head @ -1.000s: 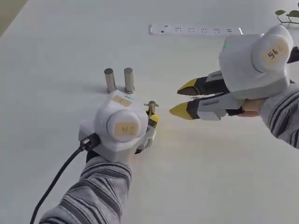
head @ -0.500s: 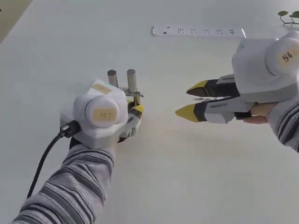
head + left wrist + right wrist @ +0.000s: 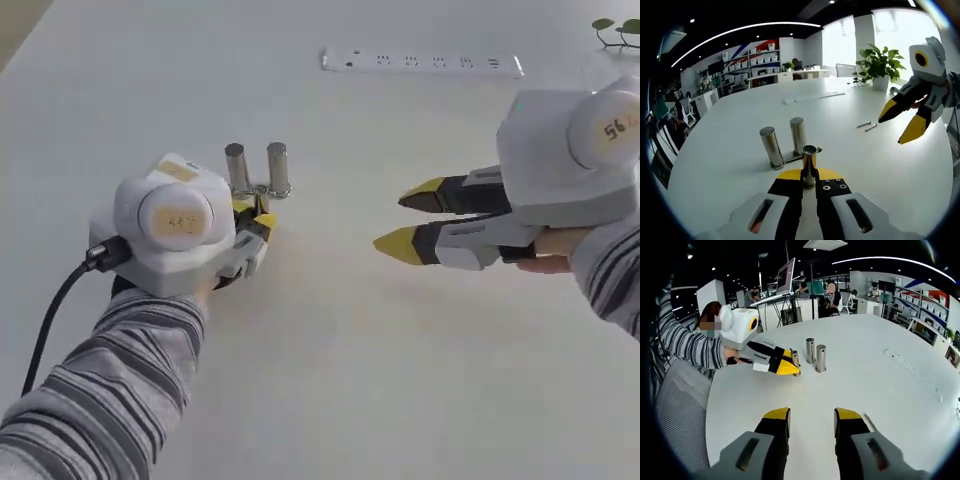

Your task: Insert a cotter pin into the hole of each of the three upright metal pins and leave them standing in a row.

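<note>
- Trailing off the left edge, a black cable [image 3: 50, 310] plugged into the housing of the left gripper [image 3: 255, 228], with a striped sleeve [image 3: 110, 400] below.
- Left gripper: clamped low on the third pin [image 3: 809, 162], held upright; brought left and further from the person within the last second, from well apart to just beside the two standing pins.
- Third pin: already fitted with a cotter pin [image 3: 817, 149] across its top, loop to one side; base down near the table [image 3: 330, 380], contact not discernible.
- First pin [image 3: 771, 146] and second pin [image 3: 798, 134]: upright, close together, touched by neither gripper, unmoved over that second. Thin rod [image 3: 790, 159] low beside the first pin; whether seated in a hole, cannot tell.
- Judged step: setting the third pin down. Currently in front of the pair, not in line with it, so likely needing a sideways nudge before release; tipping the neighbours the main risk.
- Right gripper [image 3: 392, 220]: fingers apart, nothing between them, hovering well right of the pins; little changed over the second.
- Two loose cotter pins [image 3: 864, 124] flat on the table near the right gripper, suggesting fitting work perhaps not finished.
- Far edge: power strip [image 3: 420, 63]; plant [image 3: 618, 30] at the corner.
</note>
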